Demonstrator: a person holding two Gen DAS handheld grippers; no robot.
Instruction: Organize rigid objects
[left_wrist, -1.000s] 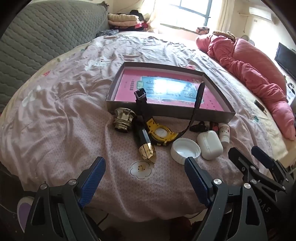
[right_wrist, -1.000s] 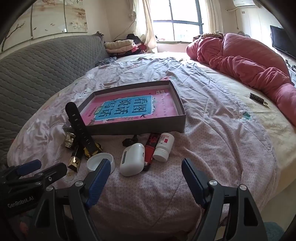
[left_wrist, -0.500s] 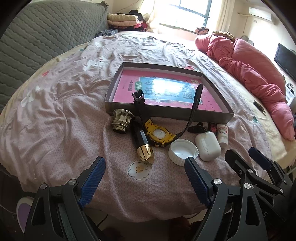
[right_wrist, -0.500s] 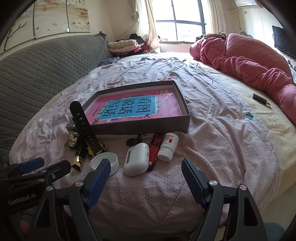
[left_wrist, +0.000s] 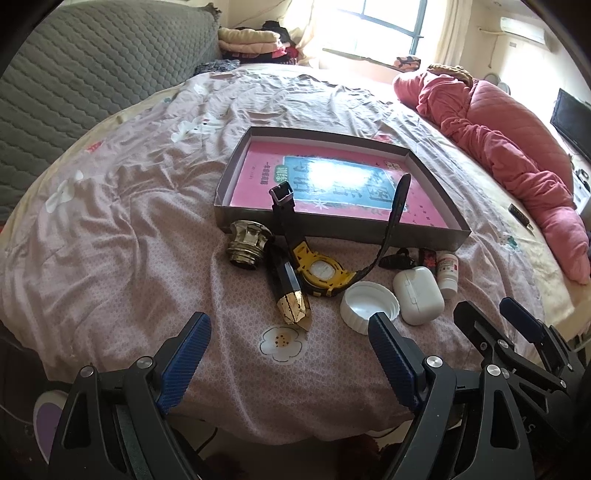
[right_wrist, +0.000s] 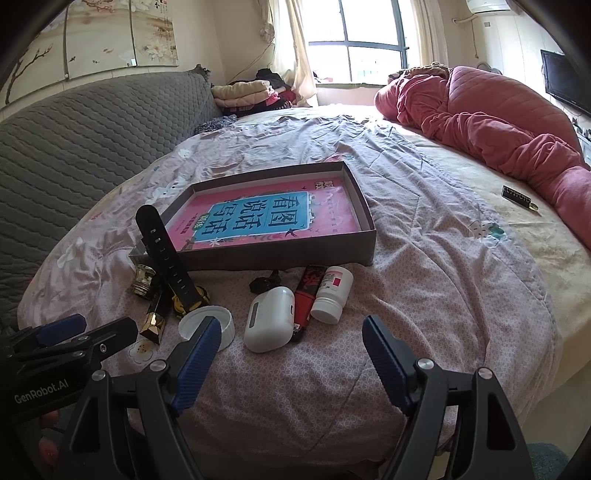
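Both the left gripper (left_wrist: 288, 339) and the right gripper (right_wrist: 290, 341) hover at the near edge of the bed (left_wrist: 110, 229) with jaws spread wide, holding nothing. The small things lie in a row just in front of the shallow box (right_wrist: 364, 236), none inside it yet. The white earbud case (right_wrist: 269, 319) looks light, hard and smooth, likely to slip, so a grip across its flat sides seems best. The watch (left_wrist: 319, 269) has a stiff body but floppy straps; take it by the yellow body

Bed (left_wrist: 147, 229) carries box (left_wrist: 332, 225), watch (left_wrist: 319, 271), cap (left_wrist: 369, 304).
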